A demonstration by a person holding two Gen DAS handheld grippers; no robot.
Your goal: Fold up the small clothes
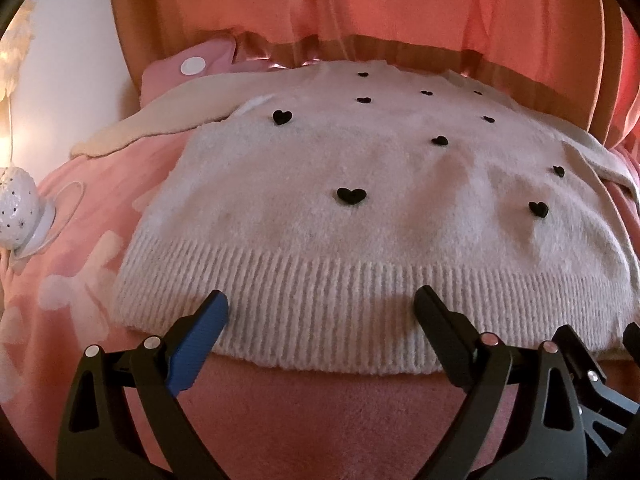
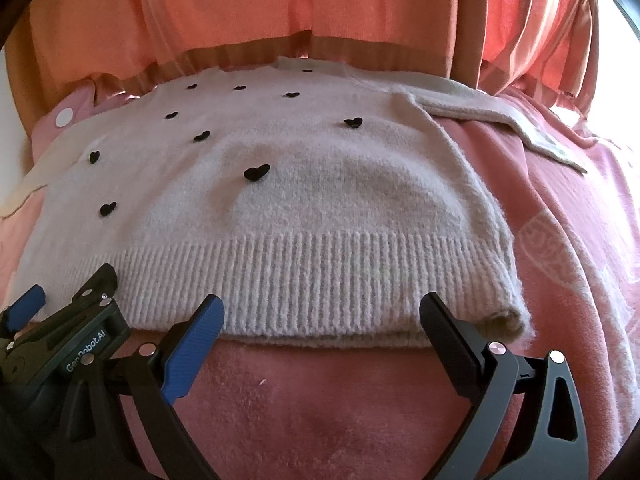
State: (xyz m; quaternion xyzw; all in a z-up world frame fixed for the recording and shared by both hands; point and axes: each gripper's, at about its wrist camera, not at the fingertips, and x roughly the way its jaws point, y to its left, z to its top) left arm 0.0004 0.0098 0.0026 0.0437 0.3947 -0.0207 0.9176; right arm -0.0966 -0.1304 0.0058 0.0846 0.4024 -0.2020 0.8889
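Observation:
A small cream knit sweater with black hearts lies flat on a pink blanket, ribbed hem nearest me, both sleeves spread out to the sides. My left gripper hovers open over the left part of the hem, fingers wide apart, holding nothing. In the right wrist view the same sweater fills the middle, and my right gripper is open over the right part of the hem, close to the hem's right corner. The left gripper's tool shows at the lower left there.
Orange curtains hang just behind the sweater. A pink cushion with a white dot lies at the back left. A white perforated lamp with a cord stands at the left edge. Pink blanket spreads to the right.

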